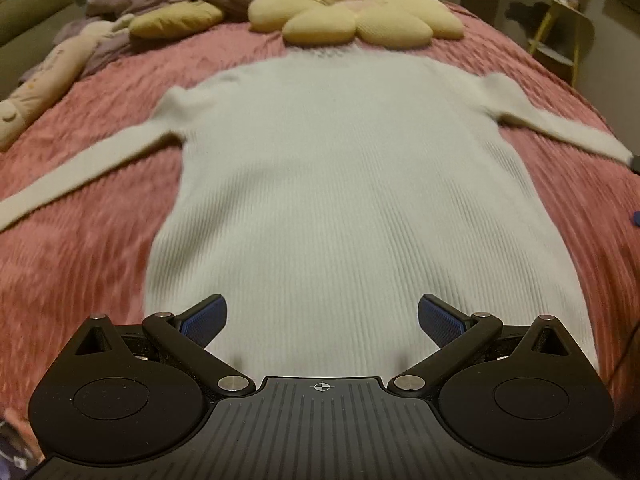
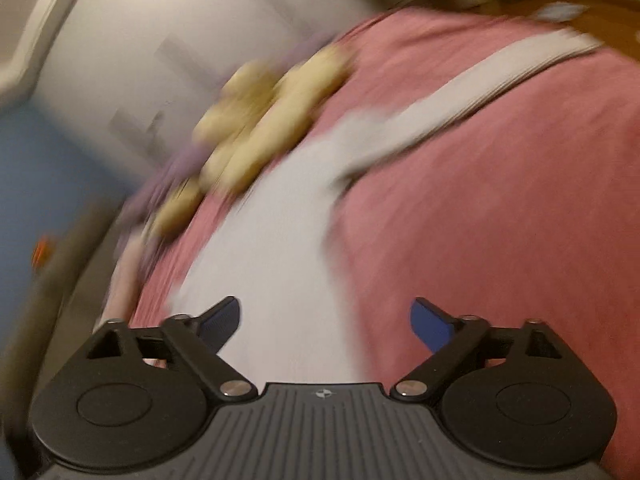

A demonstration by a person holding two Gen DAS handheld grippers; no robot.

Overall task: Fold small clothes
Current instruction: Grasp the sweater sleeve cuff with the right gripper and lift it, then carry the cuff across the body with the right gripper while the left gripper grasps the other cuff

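White sweater [image 1: 320, 184] lies flat in the middle of the bed [image 1: 100, 240], sleeves spread toward both side edges, collar by the yellow flower pillow [image 1: 344, 16] at the head end. Left gripper [image 1: 322, 322] released, nothing between the jaws, above the hem. Right gripper [image 2: 325, 322] also released, empty, view blurred.
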